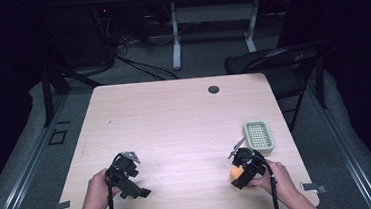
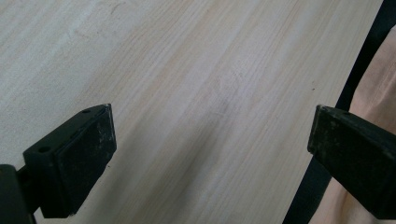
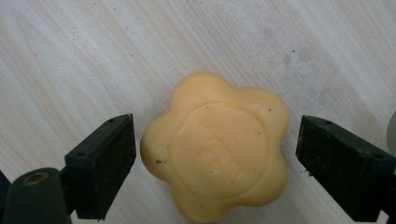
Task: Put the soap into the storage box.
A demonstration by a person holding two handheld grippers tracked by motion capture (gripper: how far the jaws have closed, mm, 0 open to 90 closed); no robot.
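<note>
**Closing in on the soap, grasp not yet made**

From the high view, I have my right hand-held gripper [image 1: 240, 173] near the front right corner of the surface [image 1: 174, 120], tipped down over the yellow soap [image 1: 236, 173], which lies flat on the wood. The pale green soap dish [image 1: 259, 137] sits just beyond it, close to the right edge and apart from the soap. My left hand-held gripper [image 1: 129, 181] rests toward the front left corner, well away from both.

In the left gripper view, my left jaws stand wide apart with bare wood between them and nothing held.

In the right gripper view, the flower-shaped soap [image 3: 215, 147] lies between my right jaws. They stand about halfway apart; the left pad [image 3: 114, 165] sits very near the soap's edge, and a clear gap shows on the other side. I judge neither pad presses yet, so the soap is bracketed, not gripped.

The step in hand, as I read it, is taking hold of the soap. The next move calls for closing evenly until both pads bear on opposite lobes, since the rounded, likely slick sides could squirt out. Then comes a lift and a short carry to the dish.
</note>
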